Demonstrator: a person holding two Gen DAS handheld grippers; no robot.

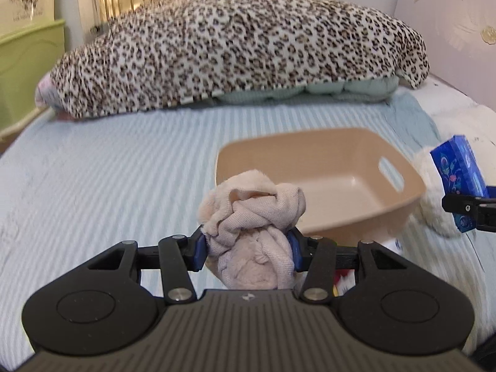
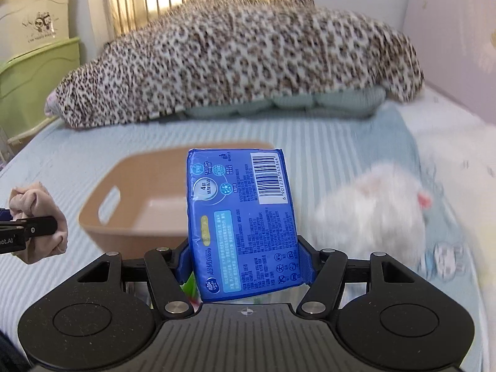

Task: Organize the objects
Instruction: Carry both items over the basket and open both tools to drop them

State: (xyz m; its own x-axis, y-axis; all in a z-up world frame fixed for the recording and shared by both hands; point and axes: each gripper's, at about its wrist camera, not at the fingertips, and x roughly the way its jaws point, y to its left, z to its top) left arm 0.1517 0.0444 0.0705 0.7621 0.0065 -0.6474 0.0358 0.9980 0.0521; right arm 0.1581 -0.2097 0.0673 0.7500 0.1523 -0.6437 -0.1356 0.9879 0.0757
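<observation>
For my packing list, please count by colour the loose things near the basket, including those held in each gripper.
Pink: 1, the bunched pink cloth in the left gripper.
Blue: 1, the blue plastic tissue pack in the right gripper.
White: 1, the fluffy white plush toy on the bed.
Total: 3.

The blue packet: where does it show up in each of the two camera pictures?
Left wrist view: the blue packet sits at the far right edge, held in the right gripper, beyond the tan bin.
Right wrist view: the blue packet fills the centre, upright in the right gripper, barcode at its top.
Shared landmark: the tan bin on the bed, empty inside.
</observation>
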